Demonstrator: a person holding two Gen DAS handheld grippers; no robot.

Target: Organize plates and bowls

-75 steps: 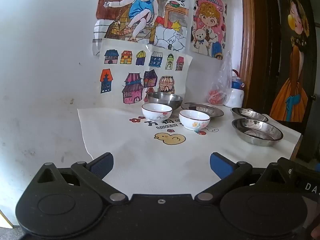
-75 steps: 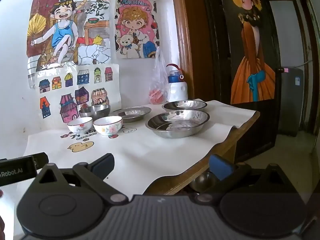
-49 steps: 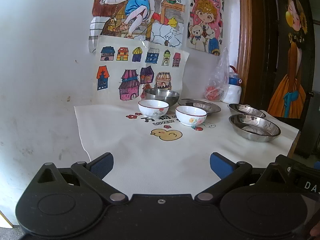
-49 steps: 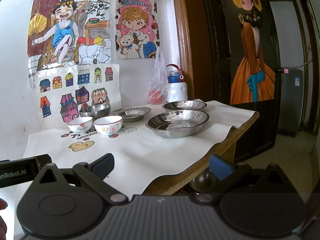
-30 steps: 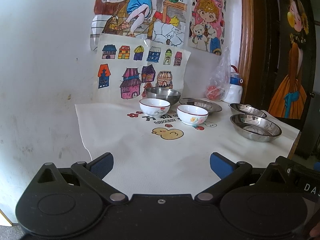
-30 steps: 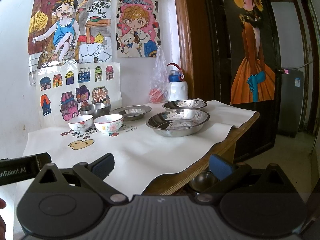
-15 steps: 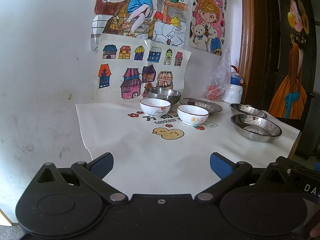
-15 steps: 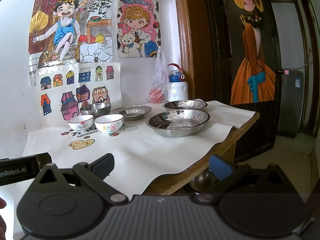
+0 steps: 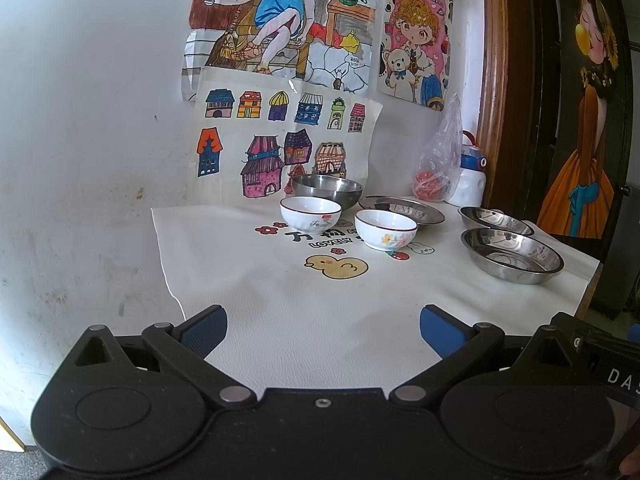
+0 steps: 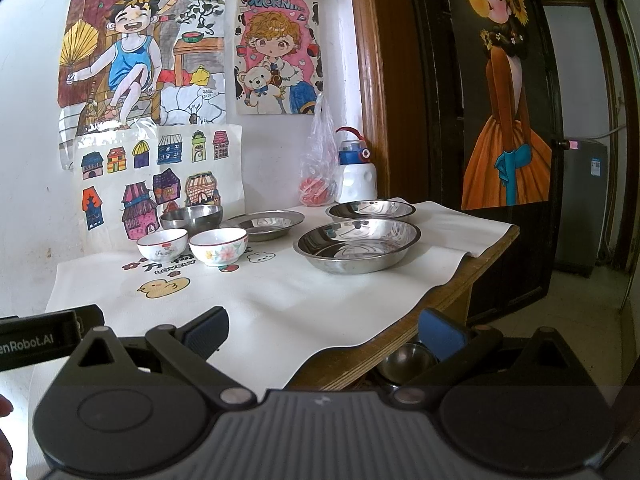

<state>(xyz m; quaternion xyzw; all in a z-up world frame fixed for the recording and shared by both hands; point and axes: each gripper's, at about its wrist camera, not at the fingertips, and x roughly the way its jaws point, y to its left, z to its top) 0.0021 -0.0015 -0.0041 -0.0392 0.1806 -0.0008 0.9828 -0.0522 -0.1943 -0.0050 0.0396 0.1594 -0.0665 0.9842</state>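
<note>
Readable text: "LOVELY" printed on the white table cover [image 9: 280,304] by a yellow duck [image 9: 336,266]; "MORNING" on a wall poster [image 10: 276,46]; "nRobot.AI" on the left gripper's body.

Left gripper [image 9: 323,326] and right gripper [image 10: 324,330]: fingers spread, empty, at the near table edge.

Two white ceramic bowls [image 9: 310,213] and a steel bowl [image 9: 327,188] sit mid-table; three steel plates [image 10: 357,244] to their right. White wall, wooden door frame.

The right gripper [image 10: 323,330] is wide open and holds nothing. Ahead of it on the white cloth [image 10: 288,292] sit two small white bowls [image 10: 218,246] to its left and shiny metal plates [image 10: 356,244] straight ahead.
</note>
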